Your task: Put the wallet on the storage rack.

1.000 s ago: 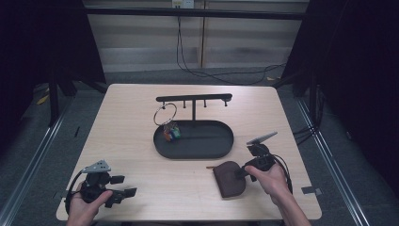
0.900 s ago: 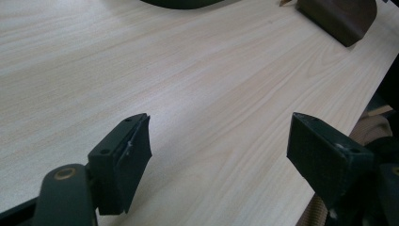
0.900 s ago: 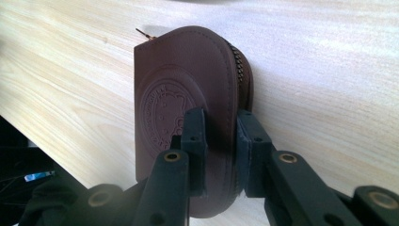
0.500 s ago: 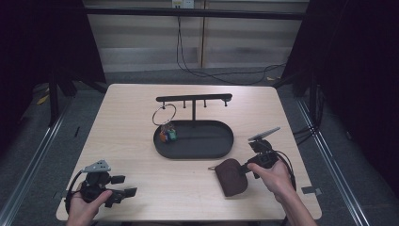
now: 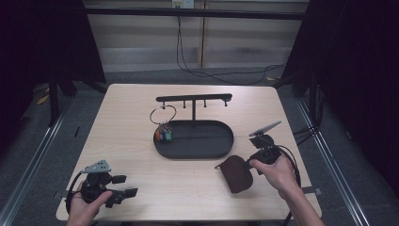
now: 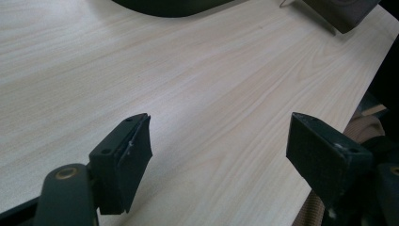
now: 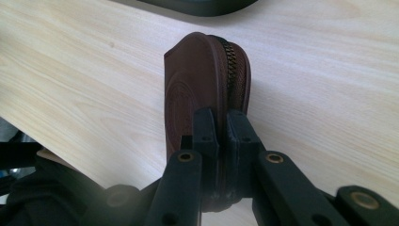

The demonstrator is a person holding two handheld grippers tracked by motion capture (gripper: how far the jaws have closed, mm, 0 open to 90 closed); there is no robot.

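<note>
A brown zipped pouch (image 5: 235,173) hangs on edge just above the table's front right, zipper (image 7: 231,61) facing up in the right gripper view. My right gripper (image 5: 247,165) is shut on the pouch's (image 7: 197,89) near end, both pads (image 7: 207,129) pressing its sides. My left gripper (image 5: 127,186) rests at the front left corner, held by a hand, jaws wide apart over bare wood with nothing between its fingers (image 6: 129,150). The pouch (image 6: 339,12) also shows far off in the left gripper view.
A black oval tray (image 5: 221,150) sits mid-table with a T-shaped hanging rack (image 5: 193,99) rising from it. A metal key ring with coloured tags (image 5: 163,133) leans at the tray's left end. Dark curtains and floor surround the table (image 5: 131,117).
My right hand has risen a little, and the pouch has come up from lying flat to hanging on edge in the jaws. My left gripper has stayed put.
</note>
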